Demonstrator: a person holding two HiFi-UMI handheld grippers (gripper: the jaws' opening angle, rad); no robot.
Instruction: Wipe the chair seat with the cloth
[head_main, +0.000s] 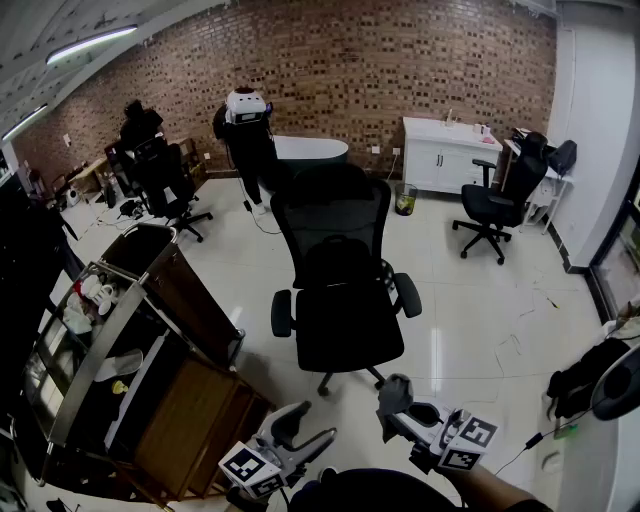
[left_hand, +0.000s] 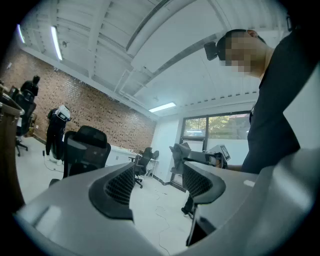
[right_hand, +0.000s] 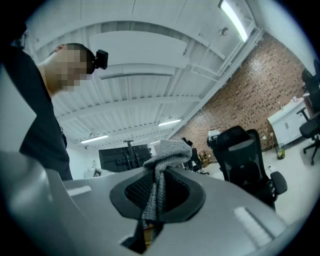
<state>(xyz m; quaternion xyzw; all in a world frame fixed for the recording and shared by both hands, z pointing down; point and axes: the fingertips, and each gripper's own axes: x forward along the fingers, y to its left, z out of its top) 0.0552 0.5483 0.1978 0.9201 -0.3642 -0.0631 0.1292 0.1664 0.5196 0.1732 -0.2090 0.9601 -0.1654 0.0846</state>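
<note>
Grey knitted cloth (head_main: 393, 392): low and near in the head view, right of centre, bunched at the tip of the right gripper (head_main: 398, 412). It is well short of the black office chair (head_main: 340, 270). The chair stands mid-room on a white tiled floor (head_main: 480, 310), its padded seat (head_main: 348, 325) facing the near side with nothing on it. The left gripper (head_main: 308, 428) sits just left of the right one. A wooden cart (head_main: 190, 400) stands at near left.

Left gripper view: tongs spread, nothing between them, only floor showing through the gap. The other gripper, with the cloth, shows beyond.

Right gripper view: tongs pressed together on a fold of the cloth. A soft wad stands above the tips and a thin strip hangs down between the pads. The chair is off to the right.

Judgement: the cloth looks light, limp and easily dragged flat. The pinch on the fold should serve, with the loose wad as the wiping face. The chair stands on castors and may roll under pressure, so the free gripper could steady it. Wiping has not begun.
</note>
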